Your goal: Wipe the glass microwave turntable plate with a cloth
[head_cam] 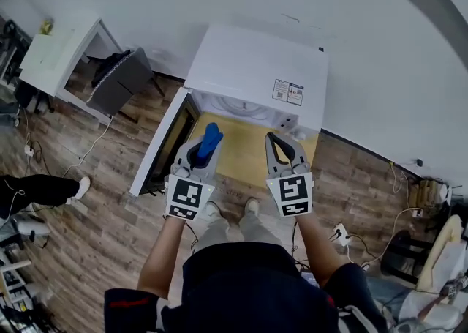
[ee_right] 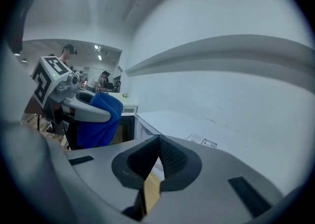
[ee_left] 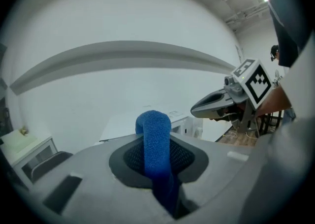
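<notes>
A white microwave (head_cam: 256, 68) stands on a low yellow table (head_cam: 241, 156), its door (head_cam: 164, 145) swung open to the left. No glass turntable plate shows in any view. My left gripper (head_cam: 207, 143) hangs in front of the oven's opening, shut on a blue cloth (head_cam: 211, 137). In the left gripper view the blue cloth (ee_left: 156, 139) bulges up from between the closed jaws. My right gripper (head_cam: 281, 145) is level with it on the right, shut with nothing between its pads (ee_right: 170, 156). In the right gripper view the cloth (ee_right: 101, 119) hangs from the left gripper.
A white cabinet (head_cam: 55, 57) and a dark chair (head_cam: 117, 79) stand at the back left by the wall. Someone's leg and shoe (head_cam: 44, 189) reach in from the left. A power strip with cables (head_cam: 340, 235) lies on the wooden floor to the right.
</notes>
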